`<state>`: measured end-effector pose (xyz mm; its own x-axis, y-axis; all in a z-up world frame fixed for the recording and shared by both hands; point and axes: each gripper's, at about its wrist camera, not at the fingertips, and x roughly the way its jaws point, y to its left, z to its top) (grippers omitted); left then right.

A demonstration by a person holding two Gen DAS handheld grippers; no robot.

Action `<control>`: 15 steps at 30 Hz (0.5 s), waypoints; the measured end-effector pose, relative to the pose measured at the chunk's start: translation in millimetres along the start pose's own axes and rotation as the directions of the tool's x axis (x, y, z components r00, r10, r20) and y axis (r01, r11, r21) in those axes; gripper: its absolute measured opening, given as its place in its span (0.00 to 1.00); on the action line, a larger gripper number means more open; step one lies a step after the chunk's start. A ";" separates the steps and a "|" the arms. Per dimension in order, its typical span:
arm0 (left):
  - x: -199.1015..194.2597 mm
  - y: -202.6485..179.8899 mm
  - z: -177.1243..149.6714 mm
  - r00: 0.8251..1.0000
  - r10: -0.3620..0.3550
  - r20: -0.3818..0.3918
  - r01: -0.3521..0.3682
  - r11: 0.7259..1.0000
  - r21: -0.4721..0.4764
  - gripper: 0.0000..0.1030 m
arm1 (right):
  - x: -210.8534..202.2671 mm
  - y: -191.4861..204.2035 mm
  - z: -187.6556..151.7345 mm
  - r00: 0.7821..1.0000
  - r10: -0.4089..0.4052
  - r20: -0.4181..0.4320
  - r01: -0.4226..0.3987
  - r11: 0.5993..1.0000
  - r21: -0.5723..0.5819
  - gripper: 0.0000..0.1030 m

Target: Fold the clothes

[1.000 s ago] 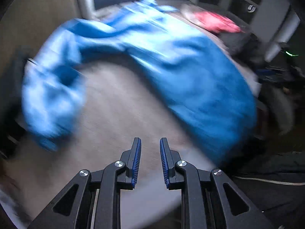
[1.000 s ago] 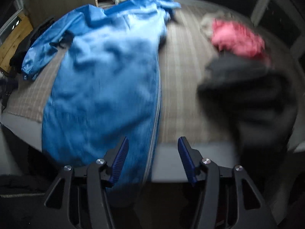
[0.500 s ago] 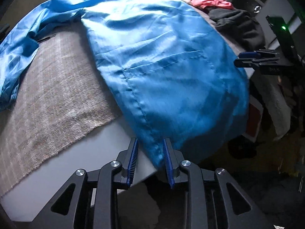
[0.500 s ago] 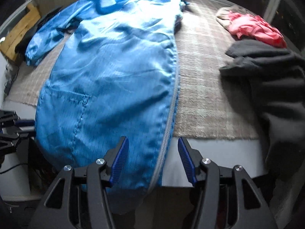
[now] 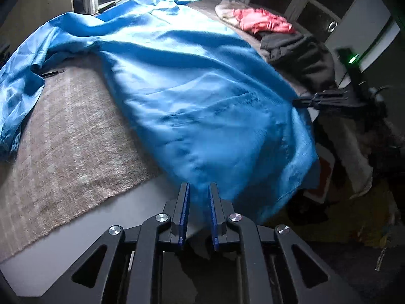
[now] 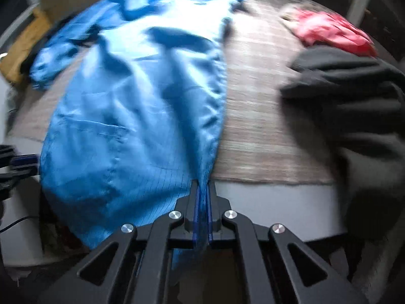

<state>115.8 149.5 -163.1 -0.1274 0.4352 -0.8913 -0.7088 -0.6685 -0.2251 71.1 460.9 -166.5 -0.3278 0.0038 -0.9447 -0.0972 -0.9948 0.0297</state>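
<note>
A shiny blue garment (image 5: 189, 96) lies spread across the blanket-covered table, its lower end hanging over the near edge. My left gripper (image 5: 198, 190) is at the hem's left corner. Its jaws are closing, with the hem between the tips and a gap still showing between the pads. In the right wrist view, the blue garment (image 6: 141, 116) shows its zipper edge running down to my right gripper (image 6: 202, 187), which is shut on that edge at the hem. The right gripper (image 5: 303, 101) also appears in the left wrist view, at the garment's far side. The left gripper (image 6: 22, 162) shows at the left border.
A pink garment (image 6: 331, 31) and a dark grey one (image 6: 354, 106) are piled at the table's right side. A grey-brown checked blanket (image 5: 63, 139) covers the table, leaving its pale front edge (image 5: 88, 223) bare. The dark grey garment droops over that edge.
My left gripper has moved along the table edge to the hem, and the cloth now sits between its jaws. My right gripper went from wide open to shut on the zipper edge.
</note>
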 end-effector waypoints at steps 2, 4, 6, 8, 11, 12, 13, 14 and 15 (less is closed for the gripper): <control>-8.3 5.2 -6.7 1.000 0.016 0.010 -0.016 1.000 -0.008 0.21 | 1.6 0.2 1.6 1.000 -0.015 -0.016 0.015 1.000 -0.004 0.09; -17.5 6.2 -18.2 0.999 0.042 0.019 -0.041 0.999 -0.016 0.21 | -6.5 4.7 2.0 0.998 -0.064 -0.005 0.064 0.998 -0.002 0.27; -20.5 4.0 -33.8 0.999 0.037 0.029 -0.036 0.999 -0.031 0.21 | -26.4 14.8 0.2 0.988 -0.140 0.069 0.141 0.990 -0.007 0.29; -19.0 3.0 -51.6 0.999 0.031 0.032 -0.030 0.998 -0.050 0.21 | -48.9 38.8 -4.1 0.983 -0.133 0.127 0.141 0.988 -0.057 0.29; -19.0 4.3 -79.7 0.999 0.014 0.035 -0.011 0.996 -0.092 0.21 | -63.0 104.2 -10.0 0.991 0.046 0.127 -0.024 0.985 -0.169 0.33; -17.6 5.1 -87.7 0.999 0.012 0.036 -0.008 0.993 -0.115 0.21 | -61.2 130.8 -16.1 0.989 0.091 0.117 -0.064 0.975 -0.214 0.38; -16.1 5.9 -95.8 0.999 0.010 0.037 -0.005 0.990 -0.138 0.21 | -57.7 154.9 -24.9 0.986 0.128 0.104 -0.098 0.962 -0.256 0.38; -14.8 7.0 -104.0 0.999 0.007 0.038 -0.001 0.987 -0.161 0.21 | -54.2 179.0 -33.6 0.982 0.164 0.089 -0.131 0.946 -0.297 0.38; -14.0 9.4 -112.4 0.999 0.001 0.040 0.007 0.983 -0.185 0.21 | -48.4 201.0 -42.9 0.979 0.192 0.066 -0.160 0.930 -0.332 0.38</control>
<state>188.9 69.3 -197.0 -0.1556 0.4587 -0.8749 -0.5688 -0.7657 -0.3003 107.8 256.5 -128.7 -0.4014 -0.1810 -0.8978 0.2742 -0.9591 0.0707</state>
